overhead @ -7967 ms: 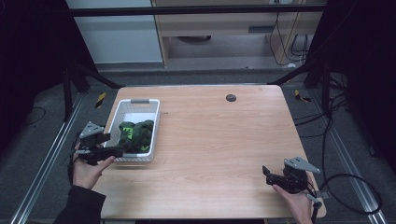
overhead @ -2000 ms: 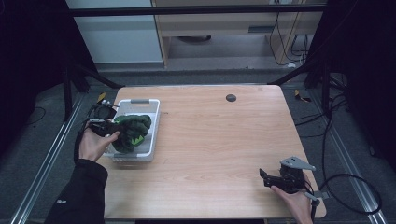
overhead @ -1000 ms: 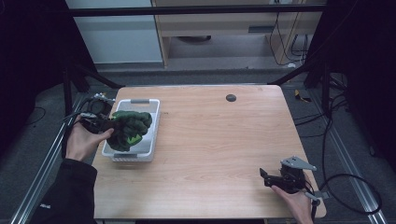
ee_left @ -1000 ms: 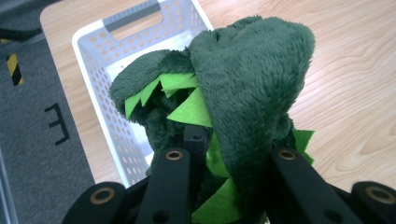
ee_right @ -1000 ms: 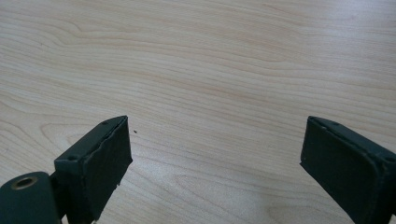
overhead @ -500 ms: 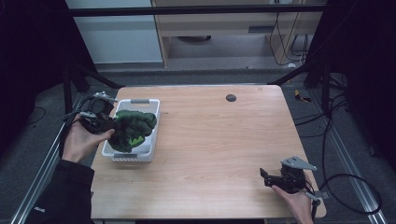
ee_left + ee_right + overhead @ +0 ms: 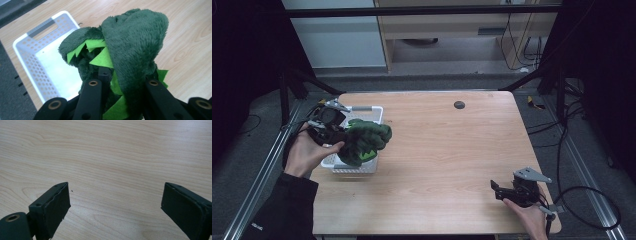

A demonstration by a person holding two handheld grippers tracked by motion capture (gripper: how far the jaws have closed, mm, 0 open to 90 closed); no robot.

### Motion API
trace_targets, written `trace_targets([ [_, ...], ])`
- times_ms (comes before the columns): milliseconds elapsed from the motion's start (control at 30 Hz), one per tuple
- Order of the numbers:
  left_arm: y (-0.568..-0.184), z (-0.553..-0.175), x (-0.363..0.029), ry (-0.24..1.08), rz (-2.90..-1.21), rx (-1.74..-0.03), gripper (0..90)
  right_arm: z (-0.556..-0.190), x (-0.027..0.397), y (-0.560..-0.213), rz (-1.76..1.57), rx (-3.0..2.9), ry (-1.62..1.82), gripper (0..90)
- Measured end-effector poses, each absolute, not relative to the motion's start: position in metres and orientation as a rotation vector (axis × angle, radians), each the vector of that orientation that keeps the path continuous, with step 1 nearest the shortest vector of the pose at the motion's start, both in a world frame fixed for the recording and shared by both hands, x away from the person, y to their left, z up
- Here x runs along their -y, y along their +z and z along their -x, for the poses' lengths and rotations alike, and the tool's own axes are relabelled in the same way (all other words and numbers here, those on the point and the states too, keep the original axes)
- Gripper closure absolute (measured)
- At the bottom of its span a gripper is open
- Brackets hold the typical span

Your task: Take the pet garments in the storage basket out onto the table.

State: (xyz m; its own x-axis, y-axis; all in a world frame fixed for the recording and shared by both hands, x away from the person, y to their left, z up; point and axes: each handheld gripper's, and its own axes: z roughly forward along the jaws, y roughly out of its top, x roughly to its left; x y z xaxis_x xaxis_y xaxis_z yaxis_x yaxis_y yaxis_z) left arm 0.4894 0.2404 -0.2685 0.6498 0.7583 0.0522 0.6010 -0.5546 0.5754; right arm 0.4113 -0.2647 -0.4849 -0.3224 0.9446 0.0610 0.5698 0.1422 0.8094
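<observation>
A dark green plush toy (image 7: 364, 140) with bright green felt spikes hangs above the white perforated basket (image 7: 371, 110) at the table's left side. My left gripper (image 7: 343, 137) is shut on the toy, which rises between its black jaws in the left gripper view (image 7: 130, 55), lifted out over the basket (image 7: 32, 57). My right gripper (image 7: 495, 188) rests low near the table's front right corner. Its jaws stand wide apart over bare wood in the right gripper view (image 7: 115, 202), with nothing between them.
The wooden table (image 7: 452, 150) has a small dark round cap (image 7: 459, 104) near its far edge. Cables trail on the floor at the right. A dark frame rail runs along the table's left side.
My left gripper has lifted the plush toy up out of the basket and carried it slightly right, towards the table's middle. The right gripper has stayed in place.
</observation>
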Motion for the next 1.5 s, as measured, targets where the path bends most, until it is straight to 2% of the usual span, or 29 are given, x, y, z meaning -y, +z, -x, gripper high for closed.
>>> trace_targets([
  [567,-0.265,-0.483,-0.198,0.367,-2.419,-0.904,76.3,-0.411,0.265,-0.484,-1.442,-1.954,1.059,8.3],
  [1500,-0.287,-0.487,-0.133,0.288,-2.484,-0.755,76.3,-0.411,0.265,-0.483,-1.436,-1.944,1.064,8.2],
])
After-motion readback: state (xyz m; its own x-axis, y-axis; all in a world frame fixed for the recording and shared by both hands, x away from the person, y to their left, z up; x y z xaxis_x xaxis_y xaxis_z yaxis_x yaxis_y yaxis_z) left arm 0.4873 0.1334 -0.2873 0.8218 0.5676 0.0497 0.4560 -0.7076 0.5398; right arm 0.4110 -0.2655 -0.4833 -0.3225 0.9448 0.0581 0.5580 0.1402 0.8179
